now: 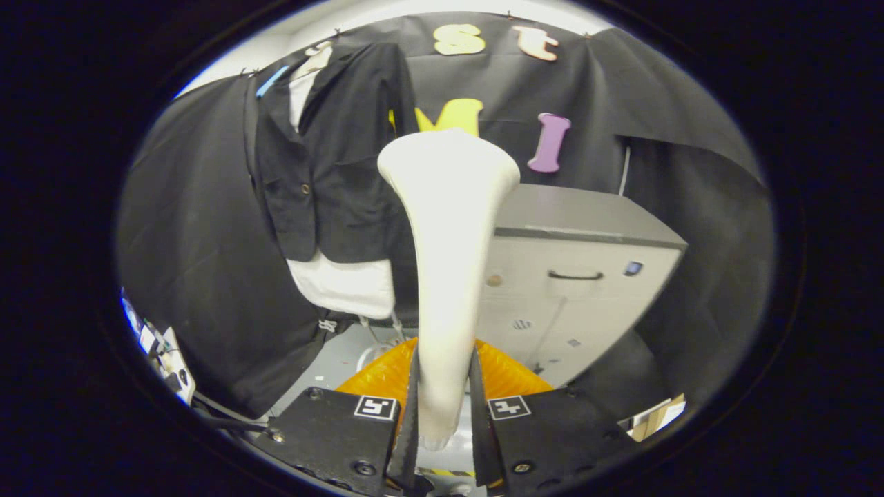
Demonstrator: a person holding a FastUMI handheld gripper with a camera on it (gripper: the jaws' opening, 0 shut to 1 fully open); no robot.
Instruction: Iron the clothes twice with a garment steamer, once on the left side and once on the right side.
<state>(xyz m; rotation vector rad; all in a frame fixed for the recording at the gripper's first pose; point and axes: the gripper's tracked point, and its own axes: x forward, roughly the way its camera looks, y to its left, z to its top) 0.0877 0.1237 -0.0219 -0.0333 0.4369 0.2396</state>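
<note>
From the gripper view, my gripper (443, 386) is clamped on the white garment steamer (445, 228): both fingers (412, 407) press against its narrow handle, one on each side, and the handle runs straight up between them. The steamer widens as it rises, and its broad rounded head stands well beyond my fingertips, upright with a slight lean. Just behind the handle, low down between my fingers, sits an orange ribbed piece (387, 376); I cannot tell what it is. Beyond the steamer's head and off to its left hangs the black jacket (331, 152) against the dark cloth wall, buttoned at the front, with a white shirt (345, 286) showing at the collar and hanging out under the hem. The steamer's head is near the jacket's right edge; I cannot tell whether it touches the fabric. To the right of the steamer stands a grey cabinet (587, 269) with a dark drawer handle
</note>
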